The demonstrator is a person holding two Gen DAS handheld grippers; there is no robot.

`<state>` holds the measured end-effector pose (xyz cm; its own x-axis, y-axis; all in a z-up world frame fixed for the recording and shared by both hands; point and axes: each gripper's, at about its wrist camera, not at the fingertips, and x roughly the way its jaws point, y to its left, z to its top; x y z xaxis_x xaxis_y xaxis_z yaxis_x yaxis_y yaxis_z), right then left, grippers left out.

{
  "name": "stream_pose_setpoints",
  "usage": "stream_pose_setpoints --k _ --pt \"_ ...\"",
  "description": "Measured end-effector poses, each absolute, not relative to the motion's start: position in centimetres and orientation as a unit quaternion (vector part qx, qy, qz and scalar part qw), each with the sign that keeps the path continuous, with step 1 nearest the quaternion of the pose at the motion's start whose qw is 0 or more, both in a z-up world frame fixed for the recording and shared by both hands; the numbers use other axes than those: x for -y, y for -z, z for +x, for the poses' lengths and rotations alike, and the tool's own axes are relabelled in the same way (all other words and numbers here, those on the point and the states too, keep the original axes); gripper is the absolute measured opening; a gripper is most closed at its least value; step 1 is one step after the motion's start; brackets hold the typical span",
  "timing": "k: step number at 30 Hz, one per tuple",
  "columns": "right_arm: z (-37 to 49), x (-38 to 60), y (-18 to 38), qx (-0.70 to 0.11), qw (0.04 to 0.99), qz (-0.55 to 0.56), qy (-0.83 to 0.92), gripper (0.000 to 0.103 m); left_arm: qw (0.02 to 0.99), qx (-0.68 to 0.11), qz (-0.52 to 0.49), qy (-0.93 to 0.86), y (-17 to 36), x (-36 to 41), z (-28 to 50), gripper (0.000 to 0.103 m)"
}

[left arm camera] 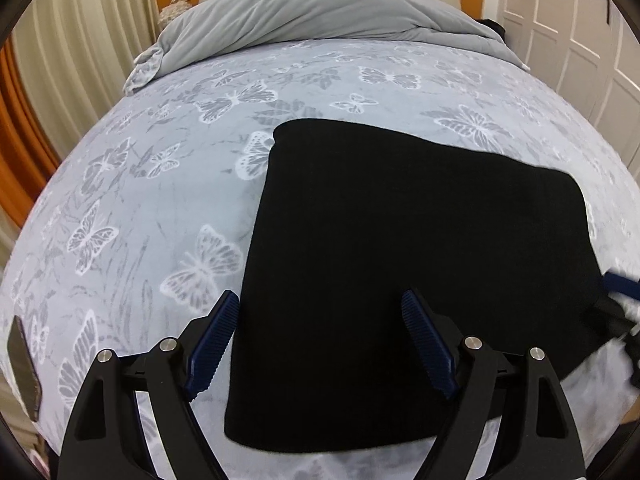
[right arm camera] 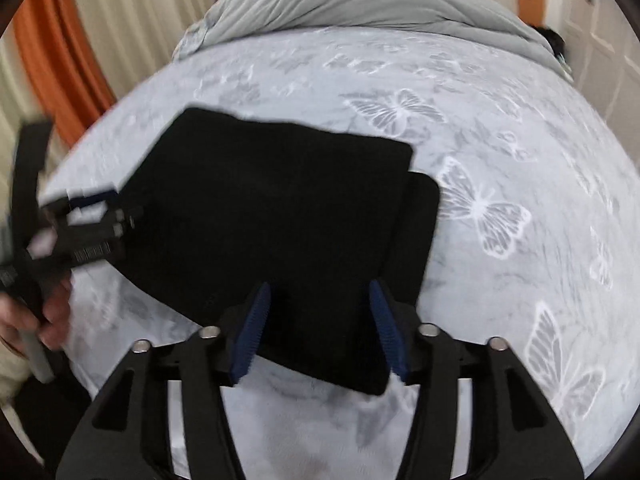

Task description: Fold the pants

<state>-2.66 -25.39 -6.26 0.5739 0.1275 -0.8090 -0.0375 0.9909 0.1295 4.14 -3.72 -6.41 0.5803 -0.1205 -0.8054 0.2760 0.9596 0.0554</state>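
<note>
No writing or brand is showing anywhere. The black pants [left arm camera: 404, 264] are lying folded into a thick, soft rectangle on the bed [left arm camera: 132, 208], filling the centre and right of the left wrist view and the centre-left of the right wrist view [right arm camera: 272, 216], where one folded layer is sticking out past the right edge of the one above it. The left gripper [left arm camera: 320, 344] is spreading its black arms and ridged blue pads [left arm camera: 428, 344] wide at the bottom of its own frame, holding nothing, with the near edge of the pants showing between the pads. The right gripper [right arm camera: 320, 328] is standing moderately open at the bottom of its frame, empty, over the near corner of the pants. The bed cover is looking velvety, pale blue-grey, printed with white butterflies. A grey quilt [left arm camera: 320, 8] is lying bunched at the top of both frames. At the right view's left edge, a hand [right arm camera: 44, 316] is gripping the blurred left gripper.
</note>
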Motion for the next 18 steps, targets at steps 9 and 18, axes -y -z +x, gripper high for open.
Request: stream_pose_setpoints --k 9,18 --pt "-2.2 33.6 9.8 -0.485 0.811 0.326 -0.031 0.08 0.831 -0.52 -0.115 0.161 7.6 -3.1 5.8 0.087" --pt "-0.1 31.2 12.0 -0.492 0.796 0.347 -0.057 0.087 0.784 -0.564 -0.176 0.192 9.9 -2.5 7.5 0.088"
